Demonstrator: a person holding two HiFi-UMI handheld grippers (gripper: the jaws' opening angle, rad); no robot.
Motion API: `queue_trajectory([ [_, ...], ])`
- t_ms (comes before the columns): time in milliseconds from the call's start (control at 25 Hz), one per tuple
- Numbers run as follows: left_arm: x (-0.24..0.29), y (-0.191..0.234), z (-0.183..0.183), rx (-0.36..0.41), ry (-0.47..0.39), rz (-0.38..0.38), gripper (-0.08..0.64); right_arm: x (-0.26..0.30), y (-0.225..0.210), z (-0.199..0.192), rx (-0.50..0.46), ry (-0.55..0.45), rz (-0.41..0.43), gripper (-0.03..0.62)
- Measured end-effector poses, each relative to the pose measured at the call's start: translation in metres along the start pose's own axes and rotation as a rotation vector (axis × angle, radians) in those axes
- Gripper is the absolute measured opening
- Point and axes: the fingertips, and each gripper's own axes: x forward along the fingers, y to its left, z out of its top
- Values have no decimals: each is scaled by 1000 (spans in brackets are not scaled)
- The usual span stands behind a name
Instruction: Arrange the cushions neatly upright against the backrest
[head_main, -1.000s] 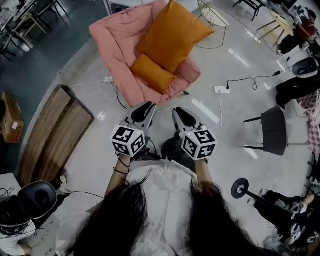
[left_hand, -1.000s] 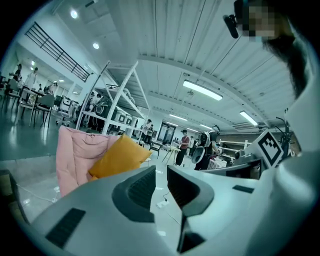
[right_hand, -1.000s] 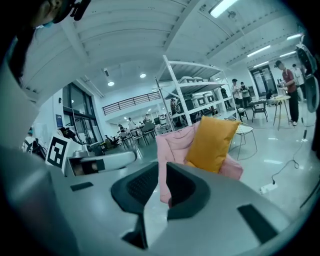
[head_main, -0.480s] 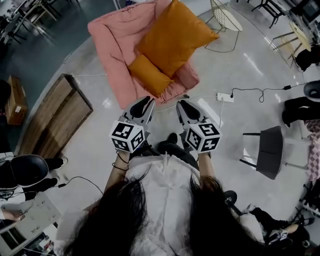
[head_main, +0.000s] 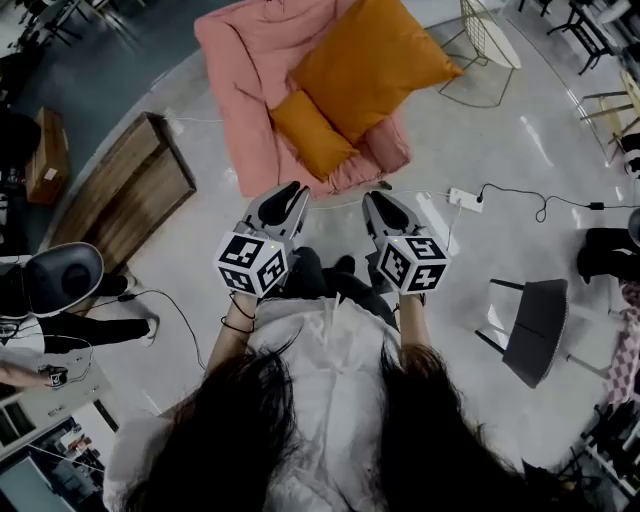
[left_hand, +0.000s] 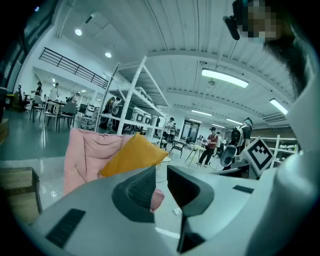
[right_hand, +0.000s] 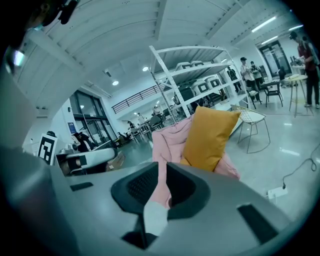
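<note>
Head view steeply downward from above; both gripper views low, forward, toward the shared armchair (head_main: 250, 80).

Open floor (head_main: 480, 130) leads to the armchair (head_main: 245, 70); wooden platform (head_main: 120, 195) stands alongside.

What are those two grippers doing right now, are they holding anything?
Left gripper: open just a crack, holding nothing.
Right gripper: closed, holding nothing.

Armchair (head_main: 250, 90) pink — large cushion (head_main: 375, 60), small cushion (head_main: 312, 135) orange; low wooden platform (head_main: 120, 190) brown; floor (head_main: 480, 130) pale grey.
</note>
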Motion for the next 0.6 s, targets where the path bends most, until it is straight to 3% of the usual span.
queue_trajectory([
  [240, 1, 10, 0, 8, 9, 34, 80, 2, -14, -3, 33, -6, -5, 61],
  [600, 29, 44, 9, -12, 23, 23, 80, 35, -25, 16, 26, 3, -31, 61],
])
